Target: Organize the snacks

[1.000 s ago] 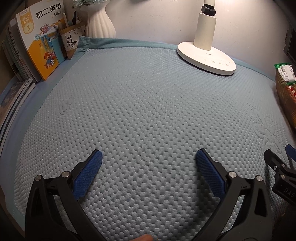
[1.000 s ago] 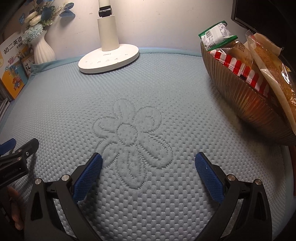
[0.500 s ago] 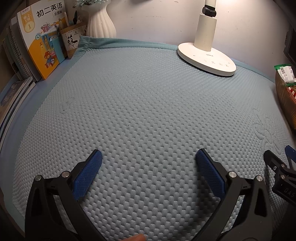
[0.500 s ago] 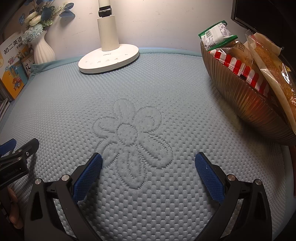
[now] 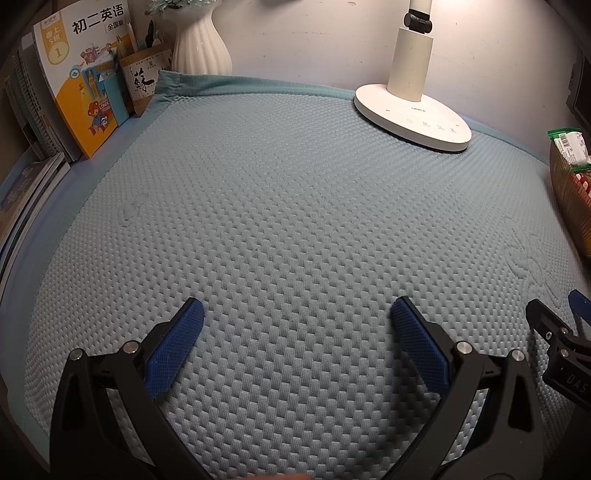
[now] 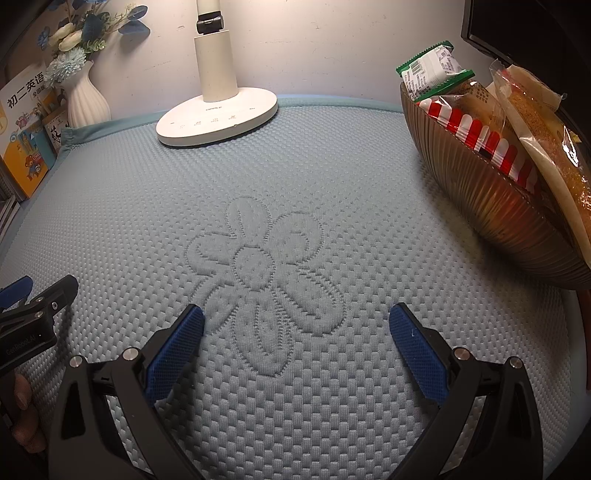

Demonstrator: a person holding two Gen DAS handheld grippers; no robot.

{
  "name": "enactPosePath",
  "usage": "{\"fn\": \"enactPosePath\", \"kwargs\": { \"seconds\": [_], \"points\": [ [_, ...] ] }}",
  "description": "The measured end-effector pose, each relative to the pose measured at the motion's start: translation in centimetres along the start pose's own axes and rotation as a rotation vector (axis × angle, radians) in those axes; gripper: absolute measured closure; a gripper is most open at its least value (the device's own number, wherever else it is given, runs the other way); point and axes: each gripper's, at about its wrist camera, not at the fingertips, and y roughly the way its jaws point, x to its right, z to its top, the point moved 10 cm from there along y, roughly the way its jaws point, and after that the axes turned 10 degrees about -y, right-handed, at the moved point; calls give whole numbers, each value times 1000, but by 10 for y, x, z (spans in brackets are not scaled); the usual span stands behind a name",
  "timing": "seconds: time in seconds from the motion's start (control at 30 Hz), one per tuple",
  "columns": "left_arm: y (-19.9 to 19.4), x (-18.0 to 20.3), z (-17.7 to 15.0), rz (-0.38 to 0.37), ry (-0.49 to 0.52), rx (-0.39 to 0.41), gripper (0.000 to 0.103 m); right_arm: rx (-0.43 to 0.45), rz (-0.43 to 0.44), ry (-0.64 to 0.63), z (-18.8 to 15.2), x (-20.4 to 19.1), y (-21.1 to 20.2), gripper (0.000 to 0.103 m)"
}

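Note:
A ribbed brown bowl [image 6: 480, 192] stands at the right of the blue-grey mat, full of snacks: a green-and-white packet [image 6: 432, 70], a red-and-white striped pack [image 6: 480, 136] and a clear bag of bread [image 6: 546, 122]. Its edge and the green packet [image 5: 570, 144] show at the right of the left wrist view. My right gripper [image 6: 295, 325] hovers open over the stitched flower [image 6: 266, 269], nothing between its fingers. My left gripper [image 5: 295, 325] is open over bare mat, left of the right one.
A white lamp base [image 5: 412, 114] sits at the back of the mat [image 5: 280, 221]. Books [image 5: 85, 85] and a white vase [image 5: 201, 48] line the back left. A dark monitor corner [image 6: 517, 26] hangs above the bowl. A person's fingers [image 6: 22, 417] show at lower left.
Both grippers stay open and almost still; the left wrist view has shifted slightly, with the bowl a little further right.

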Motion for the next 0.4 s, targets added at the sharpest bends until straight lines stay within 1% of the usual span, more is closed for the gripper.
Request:
{"fn": "enactPosePath", "kwargs": {
  "seconds": [0.4],
  "points": [
    [0, 0, 0, 0, 2, 3, 3, -1, 0, 0, 2, 0, -4, 5]
  ]
}}
